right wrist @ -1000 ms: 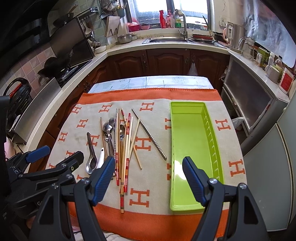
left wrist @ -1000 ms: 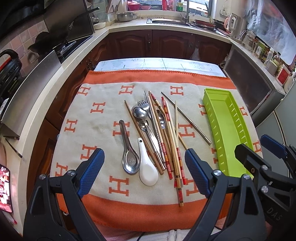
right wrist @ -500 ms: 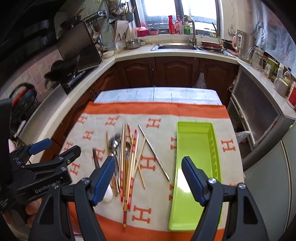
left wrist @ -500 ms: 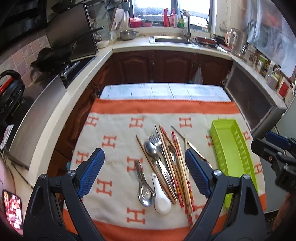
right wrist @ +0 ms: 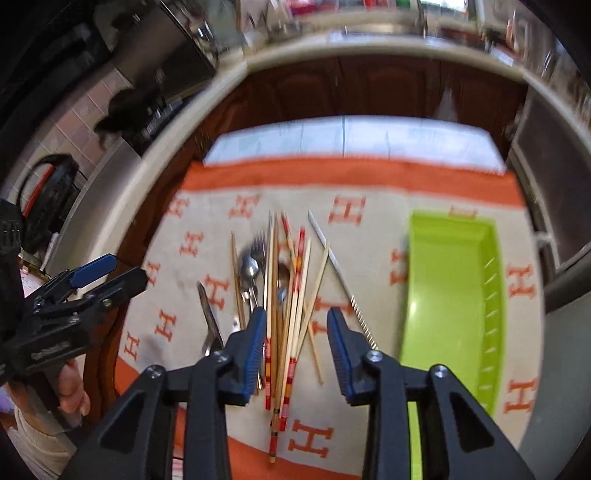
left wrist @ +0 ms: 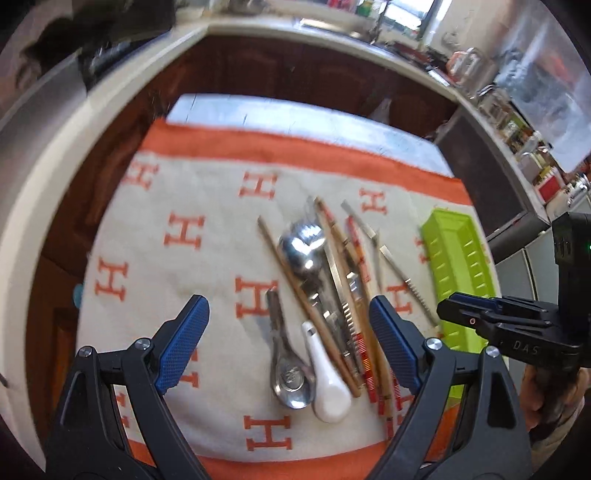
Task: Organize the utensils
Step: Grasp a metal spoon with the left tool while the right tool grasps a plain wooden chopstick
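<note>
A pile of utensils lies on an orange-and-cream cloth (left wrist: pixel 192 206): chopsticks (right wrist: pixel 295 295), metal spoons and a fork (left wrist: pixel 303 243), a steel spoon (left wrist: pixel 291 376) and a white ceramic spoon (left wrist: pixel 328 391). An empty green tray (right wrist: pixel 454 280) sits to their right; it also shows in the left wrist view (left wrist: pixel 458 266). My left gripper (left wrist: pixel 288 343) is open above the near spoons. My right gripper (right wrist: pixel 297 350) is open with its jaws narrowed, over the near ends of the chopsticks. Both hold nothing.
The cloth covers a small table (right wrist: pixel 351 136) ringed by kitchen counters (left wrist: pixel 288 33) and dark cabinets. A stove and pan (right wrist: pixel 122 110) are at the left. The right gripper's body (left wrist: pixel 517 332) shows at the right of the left wrist view.
Both grippers have tilted down and moved towards the utensil pile. The right gripper's jaws have narrowed from wide open. The views are blurred by motion.
</note>
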A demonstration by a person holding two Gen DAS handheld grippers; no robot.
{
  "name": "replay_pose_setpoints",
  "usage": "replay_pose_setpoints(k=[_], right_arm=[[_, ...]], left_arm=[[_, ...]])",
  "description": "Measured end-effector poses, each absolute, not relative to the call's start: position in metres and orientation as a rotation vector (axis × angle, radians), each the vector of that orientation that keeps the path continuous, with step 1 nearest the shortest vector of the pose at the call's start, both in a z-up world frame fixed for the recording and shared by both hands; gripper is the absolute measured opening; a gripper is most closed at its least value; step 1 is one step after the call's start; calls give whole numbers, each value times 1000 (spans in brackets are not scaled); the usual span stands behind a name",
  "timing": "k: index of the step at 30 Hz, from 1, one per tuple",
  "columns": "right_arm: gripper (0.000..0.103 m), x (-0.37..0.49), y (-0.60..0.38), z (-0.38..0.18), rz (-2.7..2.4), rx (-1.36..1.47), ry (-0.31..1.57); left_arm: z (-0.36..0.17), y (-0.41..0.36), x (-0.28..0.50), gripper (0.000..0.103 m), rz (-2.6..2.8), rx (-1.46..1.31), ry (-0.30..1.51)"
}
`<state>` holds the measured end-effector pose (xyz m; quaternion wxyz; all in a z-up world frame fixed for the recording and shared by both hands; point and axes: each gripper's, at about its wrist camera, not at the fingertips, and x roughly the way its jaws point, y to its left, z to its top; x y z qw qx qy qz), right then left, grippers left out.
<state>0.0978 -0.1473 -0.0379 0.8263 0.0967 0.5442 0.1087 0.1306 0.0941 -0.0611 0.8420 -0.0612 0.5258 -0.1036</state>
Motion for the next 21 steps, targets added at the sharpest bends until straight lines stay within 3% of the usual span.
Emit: replay_pose_setpoints(k=[7,15,19,21], right_arm=[[29,117,-142,-99,232,271,1292],[22,155,-146,-148,214,375,1378],[16,164,-143,-161,209,388,1399],[14,167,-140,-161,210,382,1386]], left_arm=[[-122,102,130,75,-208,-153,1204],[-159,106,132,72,-238,-209,1228],[-172,105,140,59,-256,-234,1225],[-173,101,141,57,-260,-218,1191]])
